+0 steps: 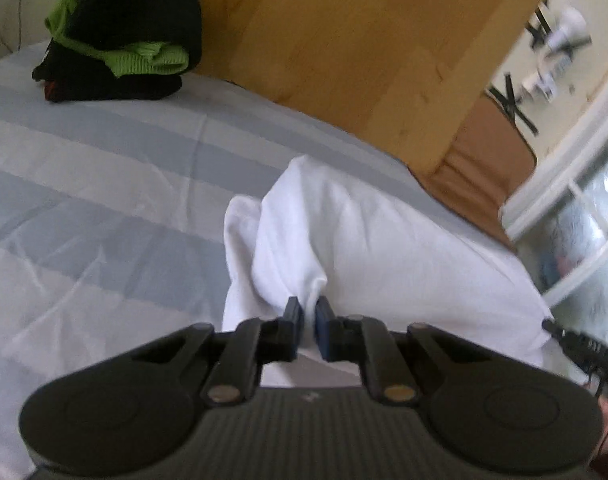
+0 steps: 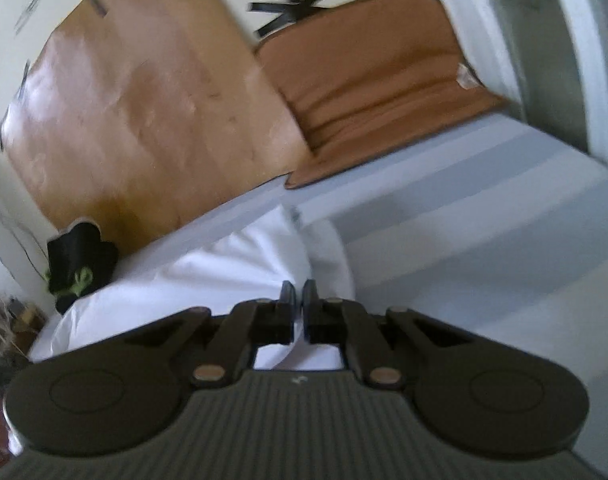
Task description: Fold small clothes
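White garment (image 1: 343, 232) bunches ahead of left tongs (image 1: 308, 312) and right tongs (image 2: 298, 294), both pinching it.

A white garment (image 1: 343, 232) of soft, plain cloth lies rumpled on the striped bed, spreading forward from the left hand-held gripper (image 1: 308, 312), whose closed tips pinch a gathered fold of it. Its far end rises in two rounded lobes. The right hand-held gripper (image 2: 298, 294) clamps another edge. Far ahead and left of the left hand-held gripper sits a stack of folded black and green clothes (image 1: 120, 36).
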